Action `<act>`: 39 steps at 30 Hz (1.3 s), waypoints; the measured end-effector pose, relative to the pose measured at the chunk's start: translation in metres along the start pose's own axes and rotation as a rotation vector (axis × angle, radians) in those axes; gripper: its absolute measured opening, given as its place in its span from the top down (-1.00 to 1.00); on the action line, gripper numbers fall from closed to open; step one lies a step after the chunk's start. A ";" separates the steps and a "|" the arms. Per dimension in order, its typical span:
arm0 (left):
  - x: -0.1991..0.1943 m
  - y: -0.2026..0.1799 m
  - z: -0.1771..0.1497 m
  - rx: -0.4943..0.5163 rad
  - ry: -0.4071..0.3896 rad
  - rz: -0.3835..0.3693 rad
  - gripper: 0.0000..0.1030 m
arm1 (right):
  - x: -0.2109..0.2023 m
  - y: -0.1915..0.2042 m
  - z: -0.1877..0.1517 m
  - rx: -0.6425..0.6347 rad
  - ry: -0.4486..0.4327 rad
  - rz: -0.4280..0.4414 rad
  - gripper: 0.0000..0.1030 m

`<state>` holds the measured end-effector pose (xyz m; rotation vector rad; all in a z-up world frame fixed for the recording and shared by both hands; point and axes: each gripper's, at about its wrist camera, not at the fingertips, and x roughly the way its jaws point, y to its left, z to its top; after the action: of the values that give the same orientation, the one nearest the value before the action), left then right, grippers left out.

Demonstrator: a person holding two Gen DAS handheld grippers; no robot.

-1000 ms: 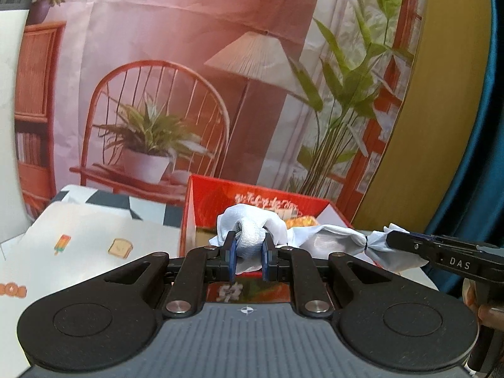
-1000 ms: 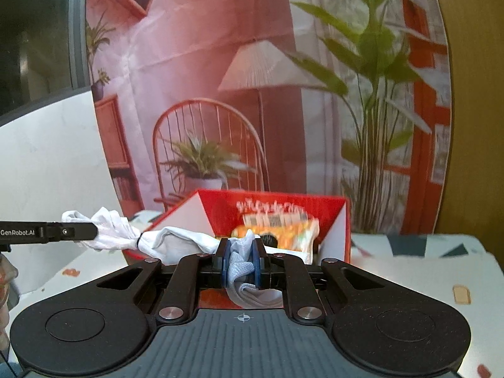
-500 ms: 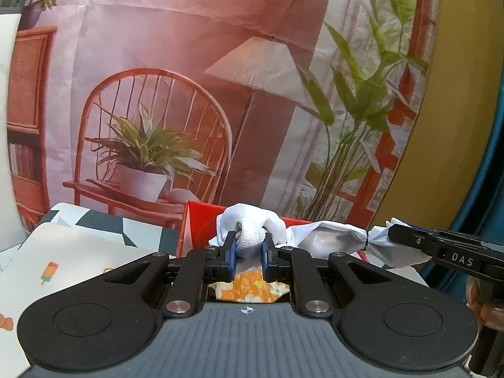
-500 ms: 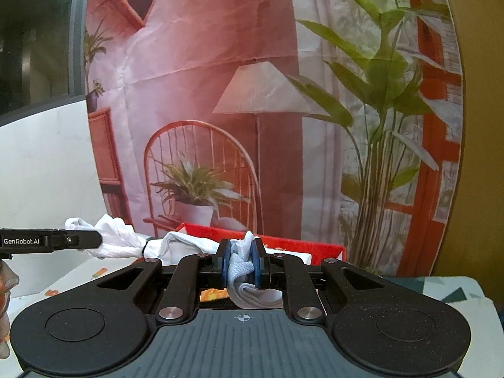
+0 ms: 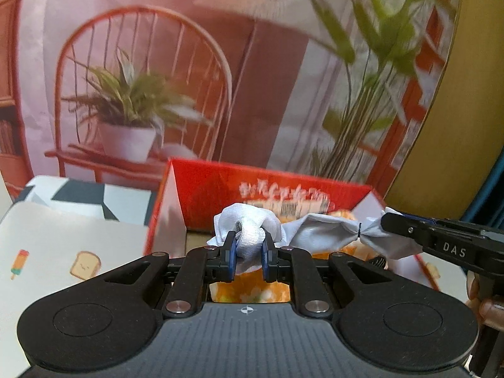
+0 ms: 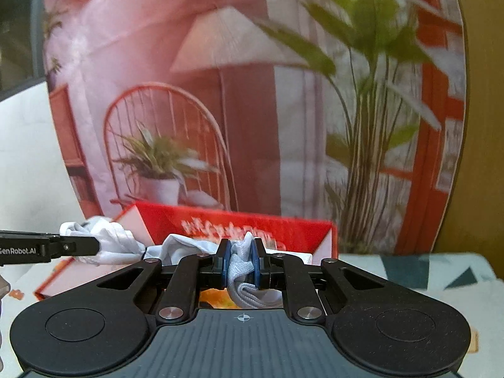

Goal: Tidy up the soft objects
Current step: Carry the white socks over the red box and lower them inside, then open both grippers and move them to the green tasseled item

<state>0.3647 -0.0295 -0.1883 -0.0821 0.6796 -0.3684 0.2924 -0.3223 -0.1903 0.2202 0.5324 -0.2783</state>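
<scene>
White cloth [image 5: 318,230] hangs stretched between my two grippers, low in the centre of both views, above the open red box [image 5: 214,186]. My left gripper [image 5: 248,260] is clenched on one bunched end of it, the fabric wedged between the blue pads [image 5: 231,256]. My right gripper [image 6: 241,263] is clamped on the other end, with a fold drooping below the fingers. In the left view the right gripper comes in from the right edge, gripping the cloth's far tip. Orange patterned fabric [image 5: 249,293] lies inside the box beneath the cloth. The box sits on a table [image 5: 56,245] with small printed pictures, at lower left.
</scene>
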 end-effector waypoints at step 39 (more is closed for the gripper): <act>-0.117 -0.023 -0.072 0.025 -0.003 -0.098 0.10 | -0.109 0.043 -0.072 0.022 -0.050 0.047 0.19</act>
<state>0.2285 -0.0055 -0.1698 -0.0929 0.6695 -0.4709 0.1823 -0.2400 -0.1879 0.2459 0.4739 -0.2436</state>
